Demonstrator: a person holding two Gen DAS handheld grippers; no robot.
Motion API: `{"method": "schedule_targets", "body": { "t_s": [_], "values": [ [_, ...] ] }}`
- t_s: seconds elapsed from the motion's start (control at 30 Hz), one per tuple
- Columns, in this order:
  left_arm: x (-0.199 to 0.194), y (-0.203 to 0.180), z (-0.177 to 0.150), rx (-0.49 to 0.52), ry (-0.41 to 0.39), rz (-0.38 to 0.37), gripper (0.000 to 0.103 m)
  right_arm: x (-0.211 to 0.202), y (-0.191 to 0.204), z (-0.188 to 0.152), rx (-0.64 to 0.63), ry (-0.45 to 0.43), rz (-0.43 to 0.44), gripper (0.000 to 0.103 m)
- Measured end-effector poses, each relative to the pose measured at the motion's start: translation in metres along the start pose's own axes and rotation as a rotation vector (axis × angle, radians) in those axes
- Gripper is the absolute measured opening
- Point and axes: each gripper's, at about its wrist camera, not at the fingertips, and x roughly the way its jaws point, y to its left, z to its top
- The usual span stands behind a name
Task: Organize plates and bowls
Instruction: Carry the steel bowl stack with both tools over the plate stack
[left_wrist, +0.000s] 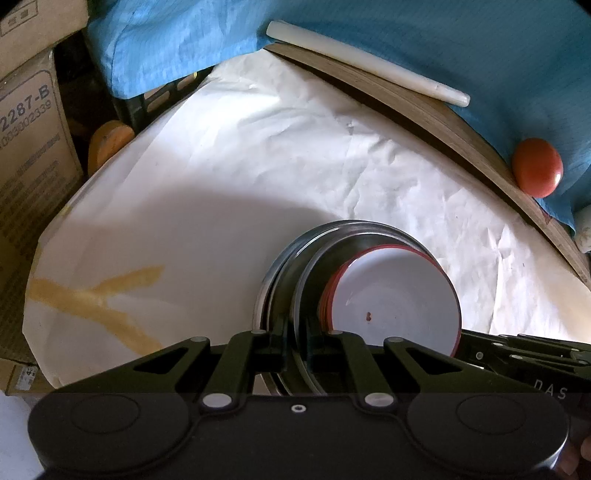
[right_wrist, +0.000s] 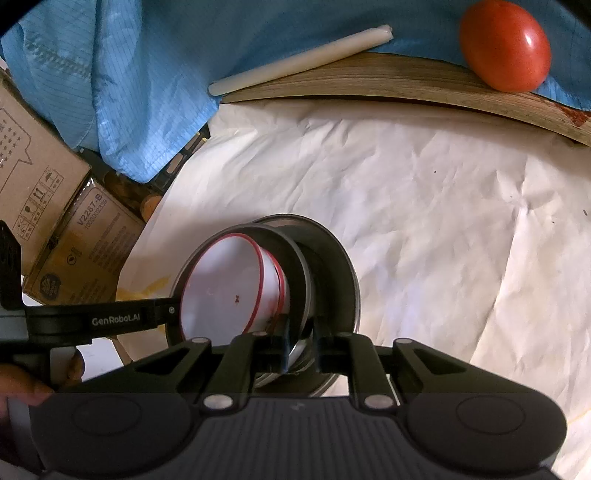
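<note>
Bowls (left_wrist: 395, 295) nest in steel plates (left_wrist: 291, 266) stacked on the white-papered bench (left_wrist: 221, 166). Left tool (left_wrist: 297, 347) is clamped tight on a plate rim at one side. Right tool (right_wrist: 301, 350) pinches the rim opposite, jaws nearly closed.

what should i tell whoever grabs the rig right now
Left gripper: shut on the rim of a steel plate.
Right gripper: shut on a steel plate rim on the other side.
The stack sits on the white paper: steel plates nested, with red-rimmed white bowls inside.
Done: plates and bowls gathered in one stack.
Left: probably straighten it, since the pieces look tilted, then let go.
</note>
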Motion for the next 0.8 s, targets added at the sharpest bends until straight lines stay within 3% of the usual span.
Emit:
{"method": "schedule_targets", "body": {
  "t_s": [0.8],
  "values": [
    [0.0022, 0.0011, -0.0003, -0.027, 0.012, 0.013, 0.009, -0.0017, 0.0027, -0.0015, -0.007, -0.018, 0.014, 0.019]
  ]
}}
